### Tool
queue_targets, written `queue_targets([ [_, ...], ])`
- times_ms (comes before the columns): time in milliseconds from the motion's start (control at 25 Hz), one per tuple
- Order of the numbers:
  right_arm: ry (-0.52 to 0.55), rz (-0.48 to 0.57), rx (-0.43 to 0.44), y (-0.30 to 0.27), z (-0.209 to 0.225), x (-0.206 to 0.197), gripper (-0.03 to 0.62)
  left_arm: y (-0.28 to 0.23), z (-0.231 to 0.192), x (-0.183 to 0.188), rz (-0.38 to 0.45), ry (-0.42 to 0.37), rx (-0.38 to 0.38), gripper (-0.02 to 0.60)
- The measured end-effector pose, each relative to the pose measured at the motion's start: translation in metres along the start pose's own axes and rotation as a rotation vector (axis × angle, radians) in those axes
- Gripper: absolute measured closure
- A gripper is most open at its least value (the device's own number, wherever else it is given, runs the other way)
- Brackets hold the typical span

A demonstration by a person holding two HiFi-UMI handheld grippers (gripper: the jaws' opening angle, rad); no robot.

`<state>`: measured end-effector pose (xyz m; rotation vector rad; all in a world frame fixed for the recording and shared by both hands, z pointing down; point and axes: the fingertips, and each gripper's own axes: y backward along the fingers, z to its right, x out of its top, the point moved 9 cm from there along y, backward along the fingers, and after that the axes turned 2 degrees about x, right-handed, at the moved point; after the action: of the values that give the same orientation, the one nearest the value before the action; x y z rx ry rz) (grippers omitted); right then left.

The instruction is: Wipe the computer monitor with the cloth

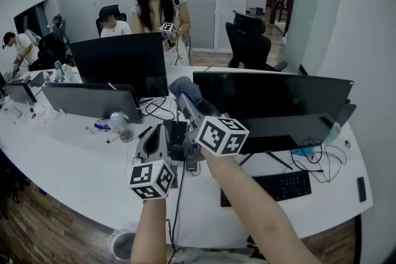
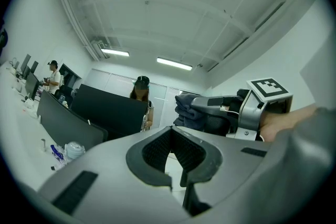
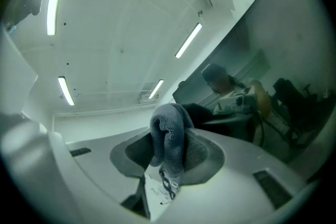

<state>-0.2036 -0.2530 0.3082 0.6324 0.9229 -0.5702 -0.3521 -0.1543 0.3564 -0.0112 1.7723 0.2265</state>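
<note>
Right claw (image 3: pixel 168 157) clamped on a folded grey cloth (image 1: pixel 185 90), held near the monitor (image 1: pixel 272 99), by its left edge, above the white surface (image 1: pixel 74 157). Left claw (image 2: pixel 176 153) is pinched together, empty. A hard or skewed press could slip the cloth and put bare claw on the screen.

Black keyboard (image 1: pixel 266 187) on white desk (image 1: pixel 74 157) — office chair (image 1: pixel 250 40) behind.

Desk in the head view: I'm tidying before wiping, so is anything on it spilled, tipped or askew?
Nothing looks spilled or broken. Only loose cables sprawl on the desk behind the keyboard.
</note>
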Motion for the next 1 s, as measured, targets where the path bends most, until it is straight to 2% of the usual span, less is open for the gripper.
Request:
queue_targets([
  [480,0.056,0.041,-0.007,-0.007,-0.012,0.017,0.47,0.003,-0.004,0.006,-0.023,-0.01,0.002,0.574],
  [760,0.173,0.027,0.018,-0.007,-0.019,0.032,0.47,0.002,-0.002,0.011,-0.014,-0.007,-0.008,0.574],
  [1000,0.347,0.028,0.069,0.001,-0.028,0.041,0.47,0.005,0.004,0.008,-0.016,-0.006,-0.007,0.574],
])
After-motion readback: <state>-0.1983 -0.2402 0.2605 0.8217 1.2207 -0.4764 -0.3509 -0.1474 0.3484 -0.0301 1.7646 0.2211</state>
